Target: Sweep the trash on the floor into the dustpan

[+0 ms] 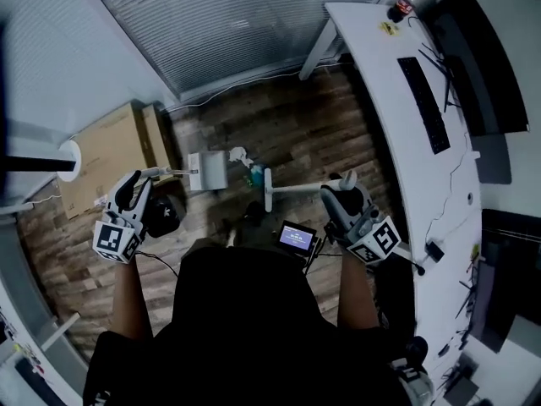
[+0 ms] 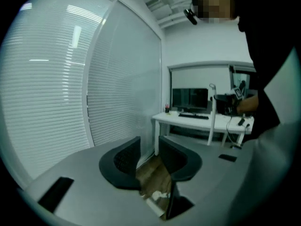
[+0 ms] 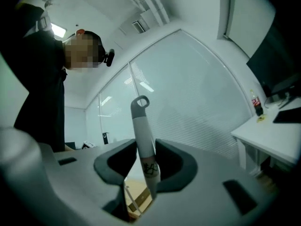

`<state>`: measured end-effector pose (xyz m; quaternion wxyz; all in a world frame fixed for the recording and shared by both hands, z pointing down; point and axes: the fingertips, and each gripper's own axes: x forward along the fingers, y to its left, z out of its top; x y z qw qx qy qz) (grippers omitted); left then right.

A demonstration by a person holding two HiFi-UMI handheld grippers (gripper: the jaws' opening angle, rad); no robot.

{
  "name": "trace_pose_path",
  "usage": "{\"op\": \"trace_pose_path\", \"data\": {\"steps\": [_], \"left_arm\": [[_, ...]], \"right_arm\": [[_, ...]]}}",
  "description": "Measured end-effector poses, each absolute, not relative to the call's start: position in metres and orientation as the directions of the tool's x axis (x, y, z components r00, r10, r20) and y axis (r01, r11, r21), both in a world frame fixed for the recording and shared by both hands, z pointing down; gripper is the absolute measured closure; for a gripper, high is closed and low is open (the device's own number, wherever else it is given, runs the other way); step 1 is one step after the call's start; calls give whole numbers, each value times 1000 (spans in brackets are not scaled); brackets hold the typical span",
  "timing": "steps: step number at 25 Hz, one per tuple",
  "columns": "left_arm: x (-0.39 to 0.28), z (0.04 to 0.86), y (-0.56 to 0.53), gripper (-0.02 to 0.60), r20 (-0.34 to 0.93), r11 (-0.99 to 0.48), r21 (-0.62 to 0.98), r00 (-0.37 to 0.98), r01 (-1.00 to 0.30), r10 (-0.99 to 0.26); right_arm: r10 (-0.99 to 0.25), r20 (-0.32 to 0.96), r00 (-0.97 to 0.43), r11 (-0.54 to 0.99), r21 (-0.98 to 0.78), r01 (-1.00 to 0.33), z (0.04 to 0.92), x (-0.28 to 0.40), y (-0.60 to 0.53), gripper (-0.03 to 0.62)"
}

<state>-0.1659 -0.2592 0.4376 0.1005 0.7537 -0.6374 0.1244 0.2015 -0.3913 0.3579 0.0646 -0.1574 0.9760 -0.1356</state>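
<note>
A white dustpan [image 1: 208,170] stands on the wood floor, its thin handle [image 1: 165,172] reaching left towards my left gripper [image 1: 138,184]. In the left gripper view the left gripper [image 2: 149,149] is open, with only floor and a white scrap [image 2: 157,197] showing in the gap. My right gripper [image 1: 338,186] is shut on the white broom handle [image 1: 300,189], whose head [image 1: 268,190] lies beside the dustpan. The handle [image 3: 142,135], with a grey loop at its end, stands up between the right gripper's [image 3: 146,149] jaws. White crumpled paper [image 1: 239,153] and a teal piece [image 1: 256,174] lie between dustpan and broom.
A cardboard box [image 1: 106,155] stands left of the dustpan. A long white desk [image 1: 397,117] with a keyboard [image 1: 423,104] and a bottle [image 1: 404,5] runs along the right. White blinds [image 1: 237,15] close the far side. A dark object [image 1: 166,215] lies near my left gripper.
</note>
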Motion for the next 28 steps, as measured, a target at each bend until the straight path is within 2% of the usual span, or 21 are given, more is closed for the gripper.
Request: {"op": "trace_pose_path", "data": {"steps": [3,6,10,15,18,20,23,25,28], "left_arm": [[-173,470,-265,440,520,-298,-117,197,-947,-831],[-175,511,-262,399,724,-488,-169,228,-857,-651],[-205,559,-257,377,881,-669,-203,166,-715,-444],[-229,614,-248,377,948,-793,-71,207,-605,-242],[-238,636,-241,379,955,-813,2,242,-582,-171],[-239,644,-237,384,955,-817,26,257,-576,-151],[-241,651,-237,433,958,-822,33,252,-569,-136],[-242,652,-238,462,961,-817,37,244,-576,-129],[-238,653,-237,463,958,-809,45,255,-586,-131]], "right_arm": [[-289,-82,-954,924,-282,-256,368,197,-422,473],[-262,-47,-964,936,-255,-242,381,190,-446,473],[-215,47,-976,956,-196,-220,408,175,-467,474],[-208,90,-974,957,-187,-221,435,170,-489,477],[-276,116,-954,933,-206,-295,457,182,-504,476],[-338,137,-931,908,-212,-361,467,203,-513,477],[-406,131,-905,880,-213,-425,469,230,-523,479],[-429,129,-894,870,-207,-447,468,244,-524,479],[-417,182,-891,880,-165,-446,469,251,-519,482]]}}
